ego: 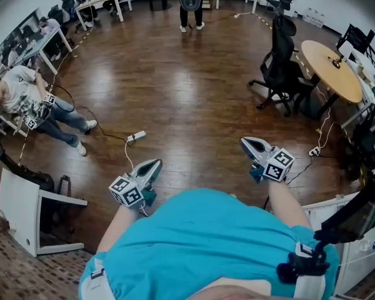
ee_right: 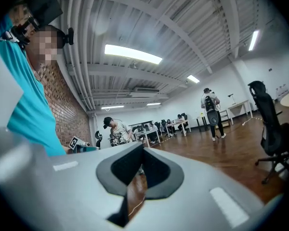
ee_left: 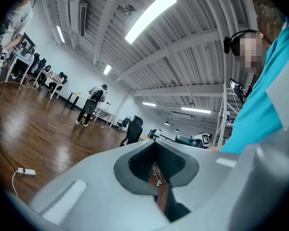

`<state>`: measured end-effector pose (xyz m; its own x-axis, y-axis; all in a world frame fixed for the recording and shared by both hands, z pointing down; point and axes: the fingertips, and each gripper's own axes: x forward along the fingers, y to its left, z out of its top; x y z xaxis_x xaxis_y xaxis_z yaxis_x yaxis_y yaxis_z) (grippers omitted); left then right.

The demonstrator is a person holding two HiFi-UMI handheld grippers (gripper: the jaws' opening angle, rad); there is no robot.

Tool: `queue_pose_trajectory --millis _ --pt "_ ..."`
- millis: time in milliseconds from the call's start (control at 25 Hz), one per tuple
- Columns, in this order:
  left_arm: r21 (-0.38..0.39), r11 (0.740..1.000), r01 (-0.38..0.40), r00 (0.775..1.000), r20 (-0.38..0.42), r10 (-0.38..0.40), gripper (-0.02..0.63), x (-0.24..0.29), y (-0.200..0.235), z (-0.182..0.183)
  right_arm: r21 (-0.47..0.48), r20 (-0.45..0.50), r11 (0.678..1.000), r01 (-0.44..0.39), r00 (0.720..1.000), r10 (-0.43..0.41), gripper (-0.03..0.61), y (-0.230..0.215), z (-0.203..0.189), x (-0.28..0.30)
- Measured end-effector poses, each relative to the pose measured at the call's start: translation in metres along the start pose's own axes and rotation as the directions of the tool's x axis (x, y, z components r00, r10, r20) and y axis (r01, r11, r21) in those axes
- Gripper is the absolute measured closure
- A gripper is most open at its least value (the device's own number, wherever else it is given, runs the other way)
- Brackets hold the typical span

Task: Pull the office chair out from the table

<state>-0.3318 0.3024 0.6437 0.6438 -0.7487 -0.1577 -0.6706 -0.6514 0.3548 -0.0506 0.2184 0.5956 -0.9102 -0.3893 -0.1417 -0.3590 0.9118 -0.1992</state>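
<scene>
Glossy wood floor [ego: 175, 86], black office chair [ego: 280, 67] beside round table [ego: 330, 69].

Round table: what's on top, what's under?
On the round table sits one small dark thing, too small to identify. Beneath, dark legs show; the tabletop hides the rest.

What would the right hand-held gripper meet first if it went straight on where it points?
Probably nothing near: the right hand-held gripper points across wooden floor, left of the office chair.

Lighting: bright, even, from ceiling strip lights [ee_left: 149, 14]; soft sheen on floor [ego: 175, 86]. Fisheye edges bent, corners dark; fingers [ee_left: 77, 196] blurred.
</scene>
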Motion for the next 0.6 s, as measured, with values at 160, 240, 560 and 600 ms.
queue_pose_trajectory --millis 160,240,560,600 --pt "-0.011 1.0 -0.003 1.0 0.012 0.003 0.614 0.102 -0.013 -0.032 -0.059 -0.015 0.998 0.01 1.0 -0.011 0.578 -0.081 0.014 -0.06" --pt "-0.032 0.999 0.004 1.0 0.023 -0.003 0.614 0.151 -0.018 -0.043 -0.09 -0.029 0.996 0.019 0.999 -0.022 0.578 -0.116 0.027 -0.084" --pt "-0.049 0.996 0.076 0.996 -0.042 -0.078 0.614 0.312 -0.021 -0.052 -0.188 -0.033 0.973 0.13 0.99 -0.138 0.578 -0.22 0.079 -0.136" --pt "-0.05 0.995 0.089 0.995 -0.051 -0.091 0.614 0.328 -0.018 -0.05 -0.195 -0.029 0.97 0.144 0.988 -0.152 0.578 -0.231 0.085 -0.136"
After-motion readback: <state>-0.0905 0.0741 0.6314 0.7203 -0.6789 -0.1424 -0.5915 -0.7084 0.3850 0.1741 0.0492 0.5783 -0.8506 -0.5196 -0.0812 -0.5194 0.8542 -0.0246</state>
